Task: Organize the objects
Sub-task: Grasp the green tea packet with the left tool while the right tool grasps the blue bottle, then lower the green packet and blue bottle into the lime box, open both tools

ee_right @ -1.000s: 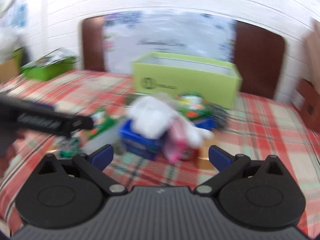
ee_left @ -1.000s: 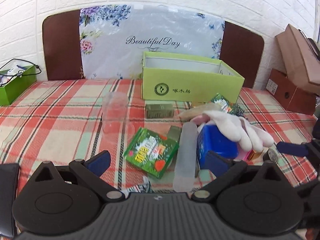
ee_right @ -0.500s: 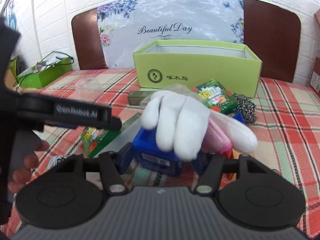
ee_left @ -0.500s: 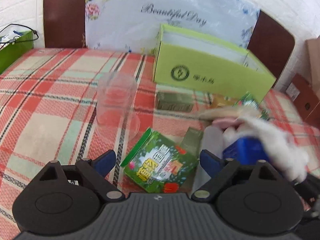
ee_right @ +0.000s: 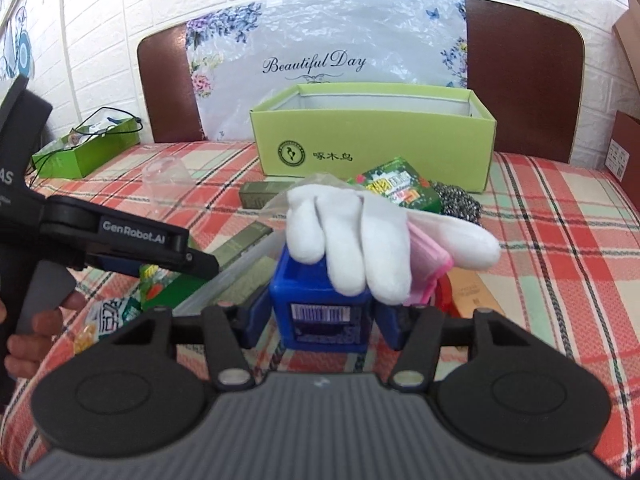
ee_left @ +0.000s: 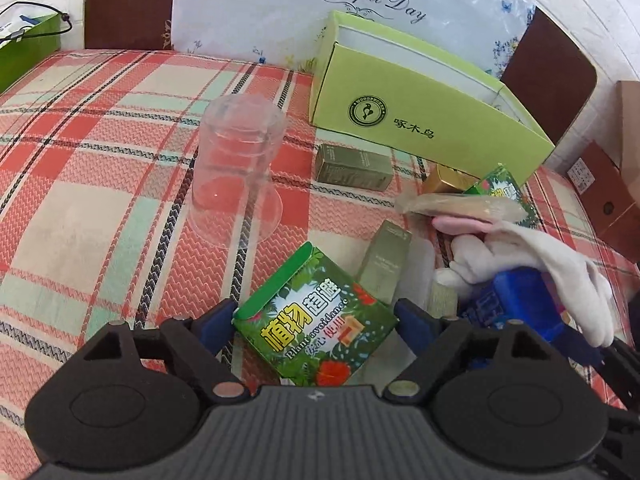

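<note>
On the checked desk point(ee_left: 100, 208), the left gripper point(ee_left: 316, 320) stands open astride the green leaf-print box point(ee_left: 316, 320), not yet clamped. The right gripper point(ee_right: 324, 320) flanks the blue box point(ee_right: 322, 308), seemingly closed on it; lifting level should keep the draped white glove point(ee_right: 348, 236) aboard.

The left claw point(ee_left: 316, 320) is spread wide and low, while the right claw point(ee_right: 320, 320) is narrowed.
</note>
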A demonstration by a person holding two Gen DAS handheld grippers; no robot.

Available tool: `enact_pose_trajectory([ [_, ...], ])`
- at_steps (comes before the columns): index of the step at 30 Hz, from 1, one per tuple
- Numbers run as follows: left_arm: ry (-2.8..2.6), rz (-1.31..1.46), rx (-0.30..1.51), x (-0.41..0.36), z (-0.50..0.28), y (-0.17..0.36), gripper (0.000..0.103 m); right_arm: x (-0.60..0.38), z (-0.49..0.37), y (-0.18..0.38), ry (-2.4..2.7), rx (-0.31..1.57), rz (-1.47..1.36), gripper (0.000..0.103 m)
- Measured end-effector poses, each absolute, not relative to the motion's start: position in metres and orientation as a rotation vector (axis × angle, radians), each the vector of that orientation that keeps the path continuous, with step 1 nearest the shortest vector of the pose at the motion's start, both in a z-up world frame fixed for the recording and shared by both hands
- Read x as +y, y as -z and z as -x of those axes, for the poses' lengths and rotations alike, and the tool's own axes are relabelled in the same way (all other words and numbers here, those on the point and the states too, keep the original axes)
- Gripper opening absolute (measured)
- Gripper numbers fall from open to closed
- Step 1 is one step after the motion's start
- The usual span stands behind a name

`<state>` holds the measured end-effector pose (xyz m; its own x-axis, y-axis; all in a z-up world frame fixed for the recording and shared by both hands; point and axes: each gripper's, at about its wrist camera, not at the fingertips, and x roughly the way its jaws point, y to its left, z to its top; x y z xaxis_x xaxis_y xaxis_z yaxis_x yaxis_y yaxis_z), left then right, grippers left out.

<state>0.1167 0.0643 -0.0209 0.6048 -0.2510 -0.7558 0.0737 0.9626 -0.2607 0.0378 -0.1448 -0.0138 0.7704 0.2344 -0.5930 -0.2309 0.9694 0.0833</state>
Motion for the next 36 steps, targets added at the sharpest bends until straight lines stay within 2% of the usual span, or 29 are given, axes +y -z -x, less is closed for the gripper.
enact_pose_trajectory([
  [8,0.265,0.137,0.854,0.06,-0.102,0.001,0.086,-0.16,-0.022,-0.002,-0.332,0.649,-0.086,0.054],
  [16,0.329,0.142,0.641,0.046,-0.101,-0.076,0.087,-0.178,-0.005,-0.066,-0.414,0.483,-0.127,0.054],
  [24,0.34,0.18,0.512,0.017,-0.158,-0.129,0.087,-0.19,-0.075,-0.128,-0.345,0.317,-0.027,0.054],
  [28,0.306,0.19,0.509,0.003,-0.208,-0.126,0.087,-0.191,-0.146,-0.115,-0.286,0.341,0.01,0.054],
  [36,0.246,0.175,0.566,-0.005,-0.289,-0.091,0.087,-0.187,-0.259,-0.044,-0.255,0.511,-0.007,0.054],
])
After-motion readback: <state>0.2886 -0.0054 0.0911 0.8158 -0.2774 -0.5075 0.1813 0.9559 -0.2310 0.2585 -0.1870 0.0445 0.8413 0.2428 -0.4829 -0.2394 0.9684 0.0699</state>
